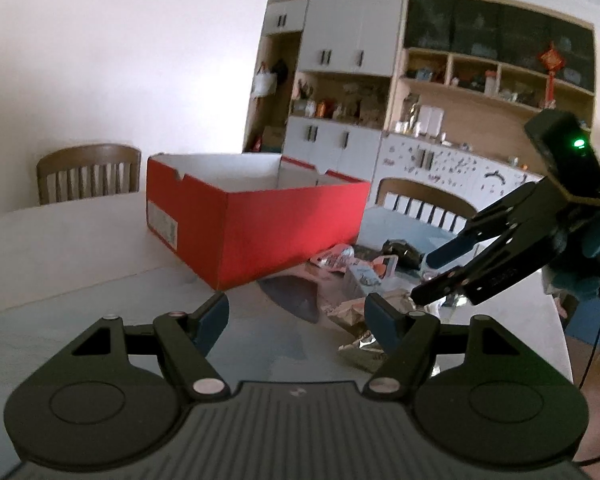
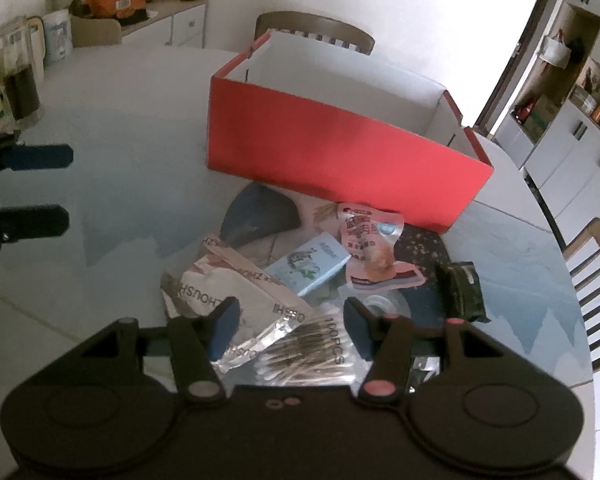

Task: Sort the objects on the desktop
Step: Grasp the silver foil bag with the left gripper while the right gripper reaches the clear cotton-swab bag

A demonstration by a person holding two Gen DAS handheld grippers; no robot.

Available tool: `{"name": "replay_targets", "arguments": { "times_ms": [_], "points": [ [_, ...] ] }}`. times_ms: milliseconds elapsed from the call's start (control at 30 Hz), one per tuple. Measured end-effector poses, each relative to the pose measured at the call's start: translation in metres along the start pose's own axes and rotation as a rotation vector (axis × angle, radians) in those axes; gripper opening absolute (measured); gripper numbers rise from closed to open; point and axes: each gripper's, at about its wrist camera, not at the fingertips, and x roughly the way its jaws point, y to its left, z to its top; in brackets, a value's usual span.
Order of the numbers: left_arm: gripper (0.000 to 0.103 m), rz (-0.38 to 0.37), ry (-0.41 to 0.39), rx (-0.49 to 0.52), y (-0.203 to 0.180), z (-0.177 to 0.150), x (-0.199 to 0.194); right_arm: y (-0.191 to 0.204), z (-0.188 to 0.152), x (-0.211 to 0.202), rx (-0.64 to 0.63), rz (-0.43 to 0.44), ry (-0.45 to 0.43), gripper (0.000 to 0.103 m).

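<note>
Right hand-held gripper (image 2: 290,326), jaws apart and empty, hovers directly over the cotton swab packet (image 2: 304,354); left hand-held gripper (image 1: 296,320), also spread, is farther.

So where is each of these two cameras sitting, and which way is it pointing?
Left wrist: sits on the left gripper, low over the table, facing the red box and cupboards; its own open fingers show, and the right gripper at the right.
Right wrist: sits on the right gripper, looking down at the cotton swabs, packets and the red box; its open fingers show, with the left gripper at the left edge.
Shared: the red box, the packet pile, and the other gripper.
</note>
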Motion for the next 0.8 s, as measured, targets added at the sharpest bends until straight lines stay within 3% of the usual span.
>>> {"name": "replay_targets", "arguments": {
  "times_ms": [267, 800],
  "points": [
    [0.074, 0.113, 0.083, 0.023, -0.032, -0.001, 0.014, -0.016, -0.001, -0.009, 0.038, 0.046, -0.058, 0.058],
    [0.074, 0.120, 0.226, 0.080, -0.101, 0.004, 0.071, -0.053, -0.010, 0.005, 0.011, 0.114, -0.070, 0.059]
  ]
}}
